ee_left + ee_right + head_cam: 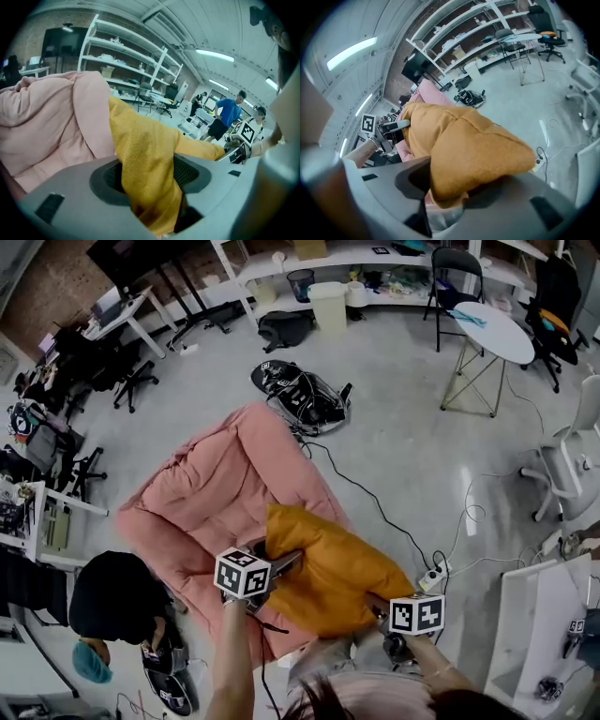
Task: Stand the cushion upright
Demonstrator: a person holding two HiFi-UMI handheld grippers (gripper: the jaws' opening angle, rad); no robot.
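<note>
Sofa first: the big pink sofa (pixel 206 493) sprawls across the grey floor (pixel 412 456), padded and rumpled, filling the middle of the head view. Against its near right side sits the orange cushion (pixel 328 568), tilted, one corner up by the seat and its bulk hanging over the sofa's edge toward the person. Off at the top right stands a round white table (pixel 492 329), well apart from the action, and a black bag (pixel 305 395) with cables lies on the floor beyond the sofa. Now the claws: the left gripper (pixel 286 563) comes in on the cushion's left corner, and its own view shows the jaws clenched on a fold of orange fabric (pixel 140 154), with pink sofa padding (pixel 51 117) just behind. The right gripper (pixel 377 601) has the opposite corner, and its view shows that corner (pixel 473 150) bunched tight between the jaws, grasped, with the left gripper (pixel 396 125) visible across the cushion at the far end. A white power strip (pixel 431 577) lies on the floor just right of the cushion.
</note>
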